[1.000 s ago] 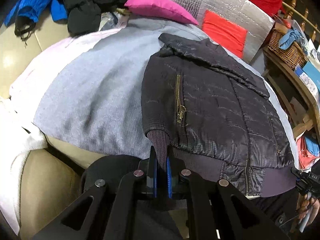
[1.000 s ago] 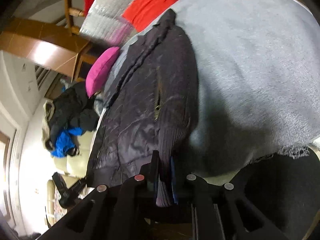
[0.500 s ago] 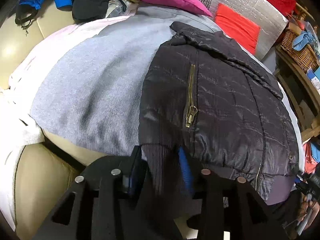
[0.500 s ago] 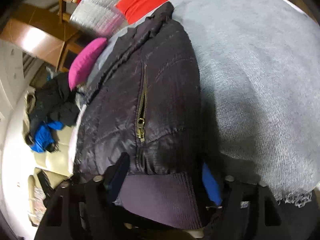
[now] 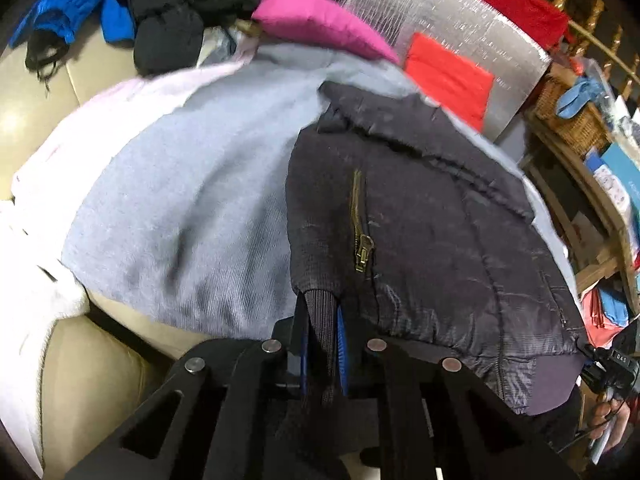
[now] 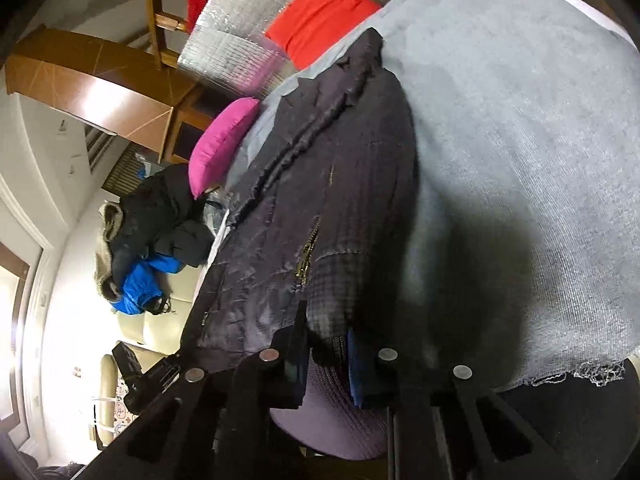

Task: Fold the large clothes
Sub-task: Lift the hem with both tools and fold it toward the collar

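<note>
A dark quilted jacket (image 5: 440, 240) with a brass pocket zipper (image 5: 362, 248) lies flat on a grey blanket (image 5: 192, 208) over a sofa. My left gripper (image 5: 322, 336) is shut on the jacket's ribbed hem at its near left corner. In the right wrist view the same jacket (image 6: 320, 208) lies on the grey blanket (image 6: 520, 140), and my right gripper (image 6: 328, 352) is shut on the ribbed hem at the other near corner. The right gripper also shows at the left wrist view's right edge (image 5: 608, 368).
A pink cushion (image 5: 320, 20), a red cushion (image 5: 448, 76) and a silver quilted sheet (image 5: 460, 20) lie beyond the jacket. A heap of black and blue clothes (image 5: 160, 12) sits on the beige sofa (image 5: 80, 380). Wooden shelves with a wicker basket (image 5: 572, 124) stand at right.
Both grippers were spread wide over the hem half a second ago and have closed on the ribbed hem again. Both cameras have pulled back from the jacket.
</note>
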Motion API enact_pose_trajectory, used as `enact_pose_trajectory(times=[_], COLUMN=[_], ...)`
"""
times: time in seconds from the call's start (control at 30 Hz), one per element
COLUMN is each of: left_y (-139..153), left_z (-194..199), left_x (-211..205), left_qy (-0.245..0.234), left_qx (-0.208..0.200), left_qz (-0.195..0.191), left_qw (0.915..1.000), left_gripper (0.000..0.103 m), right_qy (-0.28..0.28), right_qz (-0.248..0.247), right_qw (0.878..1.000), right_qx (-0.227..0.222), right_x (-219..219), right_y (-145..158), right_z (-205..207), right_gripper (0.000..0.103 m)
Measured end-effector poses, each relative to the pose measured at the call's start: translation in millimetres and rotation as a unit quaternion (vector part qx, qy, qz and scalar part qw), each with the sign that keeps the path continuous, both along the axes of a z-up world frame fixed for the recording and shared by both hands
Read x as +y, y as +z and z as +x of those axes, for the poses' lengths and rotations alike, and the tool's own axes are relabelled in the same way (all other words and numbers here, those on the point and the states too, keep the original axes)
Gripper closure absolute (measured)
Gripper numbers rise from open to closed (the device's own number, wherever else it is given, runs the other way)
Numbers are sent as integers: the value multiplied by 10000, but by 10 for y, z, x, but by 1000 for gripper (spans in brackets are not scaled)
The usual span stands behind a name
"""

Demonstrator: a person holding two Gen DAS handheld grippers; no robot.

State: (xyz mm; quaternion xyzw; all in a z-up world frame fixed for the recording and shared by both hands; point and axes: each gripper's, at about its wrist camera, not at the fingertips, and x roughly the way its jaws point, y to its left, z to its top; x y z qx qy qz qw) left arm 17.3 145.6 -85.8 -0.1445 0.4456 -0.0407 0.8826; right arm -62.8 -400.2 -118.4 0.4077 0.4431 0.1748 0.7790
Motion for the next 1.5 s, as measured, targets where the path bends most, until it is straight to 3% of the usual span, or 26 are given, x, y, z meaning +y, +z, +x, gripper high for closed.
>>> enact_pose_trajectory(times=[0.1,0.27,0.43,0.63,0.83,1.07,1.27,1.5], left_y=[-42,193,-87,175,108,679,1123,1384], left_z=[-24,-70,6,15,139,394,768,1154], left_x=[-37,-22,-16,11,17,-50,-117,-207], left_qy=[-38,-54,15,-57,-3,-170,-225,-141], left_qx=[55,-466,23,-419,-241,-984,-1585,-1978], left_qz=[11,-152,-68,-240,-239,-459,-387,-262], left_qw=[10000,9988,10000,9988,9994,9939,9863,9798], left_gripper=[91,91,91,91,92,92,91,91], right_qy=[-59,-21,-95,-50,-56,-35,-199,-390], right_qz=[208,317,470,574,637,808,811,754], right_qw=[9997,9992,9988,9981,9978,9941,9891,9835], right_qx=[76,-240,64,-206,-155,-722,-1209,-1599], right_x=[-1,-7,-20,-44,-51,-83,-166,-225], right_y=[-78,118,-83,97,79,499,857,1171], right_z=[-17,-17,26,39,105,358,786,1284], right_gripper=[86,86,86,86,86,86,86,86])
